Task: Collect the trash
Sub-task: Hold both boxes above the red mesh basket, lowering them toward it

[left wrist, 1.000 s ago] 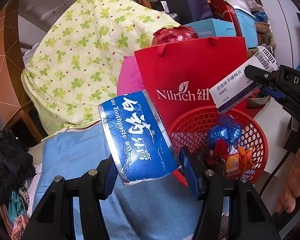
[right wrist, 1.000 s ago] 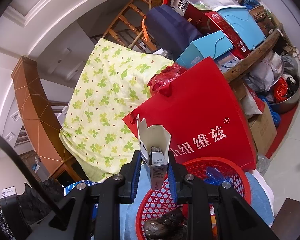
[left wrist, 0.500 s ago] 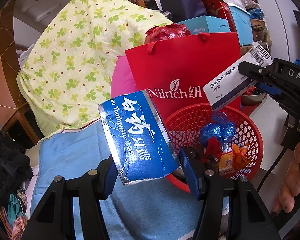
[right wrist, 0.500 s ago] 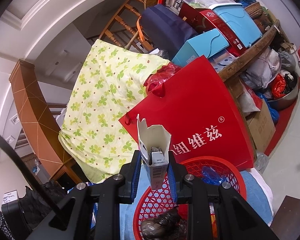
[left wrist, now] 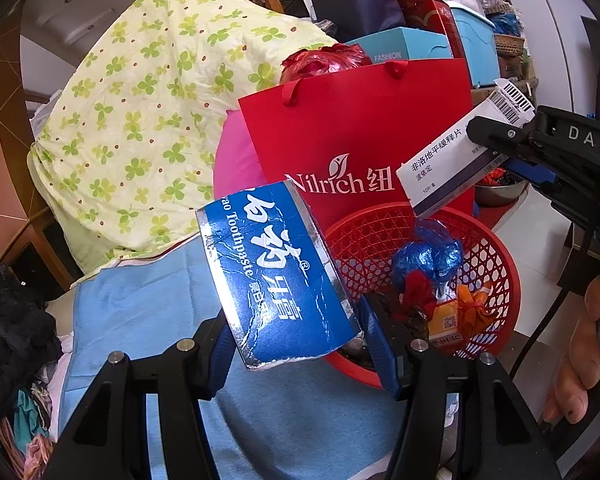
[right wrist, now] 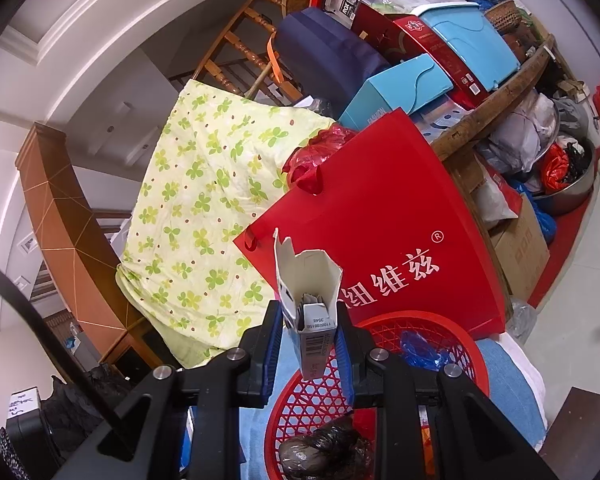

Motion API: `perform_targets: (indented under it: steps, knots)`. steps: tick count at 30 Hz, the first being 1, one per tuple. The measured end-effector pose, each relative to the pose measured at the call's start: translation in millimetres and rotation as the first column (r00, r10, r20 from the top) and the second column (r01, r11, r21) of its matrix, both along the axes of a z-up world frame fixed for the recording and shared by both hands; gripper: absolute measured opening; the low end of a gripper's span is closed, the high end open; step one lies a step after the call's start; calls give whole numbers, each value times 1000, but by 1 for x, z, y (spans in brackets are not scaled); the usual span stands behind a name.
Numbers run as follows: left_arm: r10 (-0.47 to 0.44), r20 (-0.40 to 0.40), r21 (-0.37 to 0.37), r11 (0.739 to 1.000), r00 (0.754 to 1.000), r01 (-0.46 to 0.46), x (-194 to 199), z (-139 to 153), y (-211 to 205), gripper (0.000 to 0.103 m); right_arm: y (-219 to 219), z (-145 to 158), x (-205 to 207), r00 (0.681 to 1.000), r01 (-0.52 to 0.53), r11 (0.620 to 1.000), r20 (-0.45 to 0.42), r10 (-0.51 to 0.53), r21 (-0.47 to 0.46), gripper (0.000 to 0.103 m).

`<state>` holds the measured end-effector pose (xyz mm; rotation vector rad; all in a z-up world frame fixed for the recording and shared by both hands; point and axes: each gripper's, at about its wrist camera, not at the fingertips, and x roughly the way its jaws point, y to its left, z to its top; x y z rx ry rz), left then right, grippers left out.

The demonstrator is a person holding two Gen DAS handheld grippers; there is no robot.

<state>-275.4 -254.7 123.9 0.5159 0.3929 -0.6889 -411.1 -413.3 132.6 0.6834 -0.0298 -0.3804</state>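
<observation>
My left gripper (left wrist: 300,332) is shut on a crumpled blue toothpaste box (left wrist: 276,276) and holds it up beside the left rim of a red mesh basket (left wrist: 496,256). The basket holds several wrapped scraps: a blue bag (left wrist: 426,258), orange and red wrappers, a dark bag. My right gripper (right wrist: 309,344) is shut on an open white medicine box (right wrist: 310,312) above the basket's far left rim (right wrist: 428,318). The same box (left wrist: 448,164) shows in the left wrist view, held above the basket by the right gripper (left wrist: 496,140).
A red Nilrich paper bag (left wrist: 356,148) stands right behind the basket. A green clover-print quilt (left wrist: 148,112) lies to the left. A light blue cloth (left wrist: 140,316) is under the basket. Boxes and bins are stacked behind (right wrist: 440,48). A white floor (right wrist: 580,300) lies to the right.
Both grippers have kept their boxes. The view of the basket and red bag has shifted slightly left and closer; the right gripper's box has edged a little lower over the basket.
</observation>
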Motion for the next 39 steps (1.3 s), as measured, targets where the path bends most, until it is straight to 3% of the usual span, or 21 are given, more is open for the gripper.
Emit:
perform_targets:
  steps: [39]
  knots:
    - [-50,-53,23,998,997,51,-6,-14,-17,61,0,-6,-9,1000,24,999,-1,-24,48,27]
